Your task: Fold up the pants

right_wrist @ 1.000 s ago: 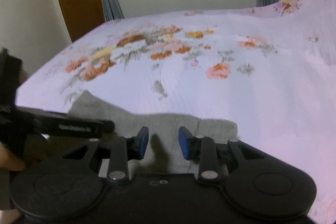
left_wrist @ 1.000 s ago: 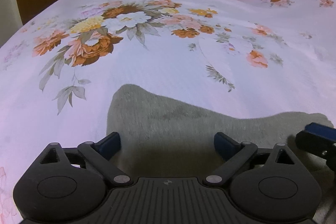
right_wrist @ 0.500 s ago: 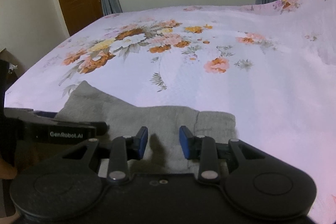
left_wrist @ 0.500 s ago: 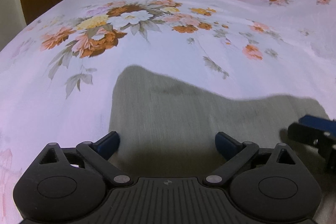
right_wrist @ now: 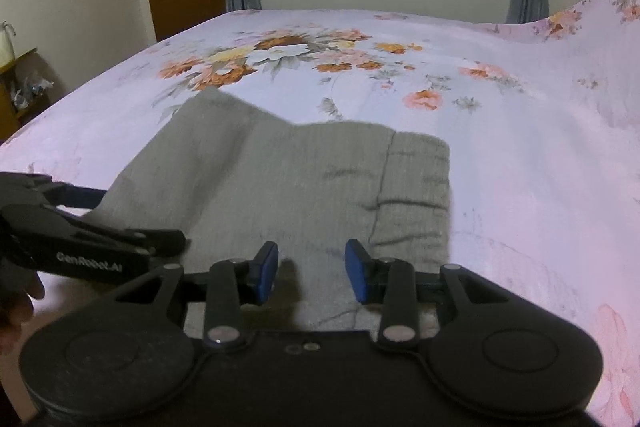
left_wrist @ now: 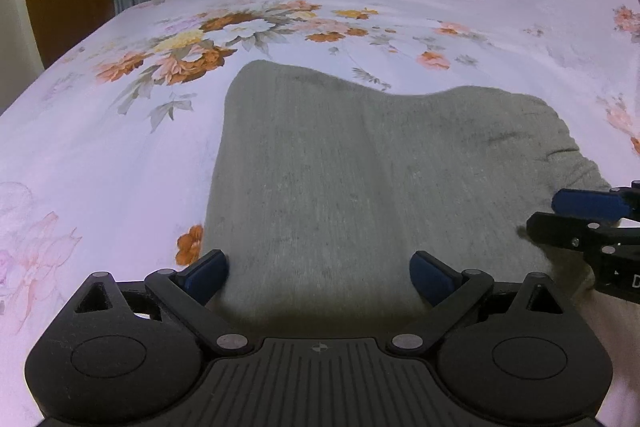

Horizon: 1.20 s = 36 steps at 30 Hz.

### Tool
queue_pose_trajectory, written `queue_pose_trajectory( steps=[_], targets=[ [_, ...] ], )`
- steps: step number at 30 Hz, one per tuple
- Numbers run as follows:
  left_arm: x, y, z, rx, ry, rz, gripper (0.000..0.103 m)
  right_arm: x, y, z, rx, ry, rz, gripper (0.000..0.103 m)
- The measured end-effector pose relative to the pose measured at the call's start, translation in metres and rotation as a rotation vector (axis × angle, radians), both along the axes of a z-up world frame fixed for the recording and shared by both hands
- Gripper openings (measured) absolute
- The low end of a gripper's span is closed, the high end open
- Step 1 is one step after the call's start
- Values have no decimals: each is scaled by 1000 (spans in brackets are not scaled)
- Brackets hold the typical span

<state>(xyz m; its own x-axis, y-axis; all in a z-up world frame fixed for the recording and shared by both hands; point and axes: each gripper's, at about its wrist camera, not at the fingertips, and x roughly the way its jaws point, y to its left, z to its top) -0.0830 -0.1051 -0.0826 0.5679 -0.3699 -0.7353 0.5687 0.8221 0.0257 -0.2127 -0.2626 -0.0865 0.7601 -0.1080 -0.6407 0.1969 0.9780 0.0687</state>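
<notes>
Item: grey pants (left_wrist: 360, 167), lay folded flat on floral bedsheet (left_wrist: 120, 155); left gripper (left_wrist: 320, 275) spread wide, right gripper (right_wrist: 312, 271) parted, both empty above near edge; judged between folds, next needing a pinch on that edge.

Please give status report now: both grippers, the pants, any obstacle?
Left gripper open, right gripper open, both empty above pants. Pants lie on bed, partly folded. No obstacle seen.
</notes>
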Motion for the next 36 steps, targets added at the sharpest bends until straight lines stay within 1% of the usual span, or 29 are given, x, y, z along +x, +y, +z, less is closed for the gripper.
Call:
queue_pose_trajectory(
  steps=[3,5,6,7,8,12,14,17,20,24,27,32,33,34,35,36],
  targets=[
    [-3,6,7,-12,9,2,97,-7,2,6,-3,-4,5,37],
    [-4,12,15,-24,2,0,97,-13,-3,14,14,-26,-6,40],
    [-4,15,20,-29,-8,2,97,-16,-7,18,28,-39,-18,47],
    [-3,18,23,-30,-18,10,97,-18,-12,21,47,-46,-32,59],
    [0,21,27,-34,-23,19,97,-20,-20,22,72,-48,-46,64],
    [19,37,32,-56,10,72,97,-23,-43,18,158,-28,-77,66],
    [29,43,28,-68,45,95,97,-21,-53,13,204,-6,-94,74],
    [40,54,20,-106,108,111,97,-23,-71,1,326,24,-114,75],
    [51,61,8,-160,190,111,97,-26,-90,-15,459,45,-128,80],
    [66,68,-10,-234,293,110,97,-25,-108,-34,631,51,-111,81],
    [77,72,-24,-304,380,93,97,-21,-117,-46,703,61,-78,81],
    [88,71,-37,-350,434,21,96,-17,-134,-61,812,49,-4,81],
    [89,69,-38,-354,440,8,94,-16,-137,-65,836,39,6,80],
    [90,65,-39,-366,453,-15,81,-14,-139,-66,851,27,15,78],
    [91,62,-40,-376,470,-21,80,-12,-139,-69,861,15,21,77],
    [91,58,-40,-378,470,-20,79,-10,-139,-71,874,1,26,74]
  ],
)
